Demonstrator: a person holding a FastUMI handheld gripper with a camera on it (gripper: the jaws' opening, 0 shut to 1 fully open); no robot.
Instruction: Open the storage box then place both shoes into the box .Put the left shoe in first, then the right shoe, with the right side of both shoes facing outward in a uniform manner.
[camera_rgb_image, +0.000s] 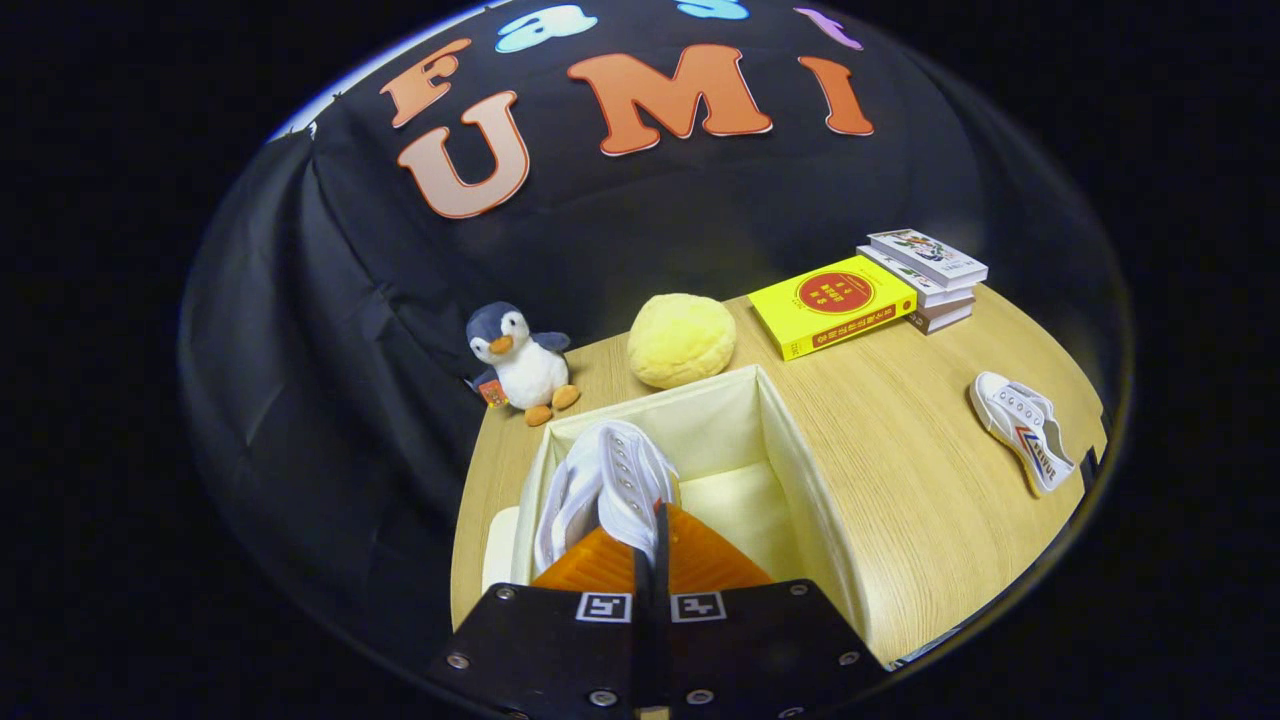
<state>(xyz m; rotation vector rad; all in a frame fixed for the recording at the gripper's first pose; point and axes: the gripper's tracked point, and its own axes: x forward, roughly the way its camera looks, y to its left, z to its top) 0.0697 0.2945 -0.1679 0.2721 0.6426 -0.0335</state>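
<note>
Wall: a black cloth wall (330, 300) hangs far beyond the fingers, with soft folds in it.
Table: a light wooden table (900, 450) with fine lines in the wood lies under and ahead of the fingers.
Table edge: the rim curves round on the right, well beyond the fingers.
Corner: the cloth meets the table on the left.
Light: the tabletop is bright; the cloth is dim.
</note>
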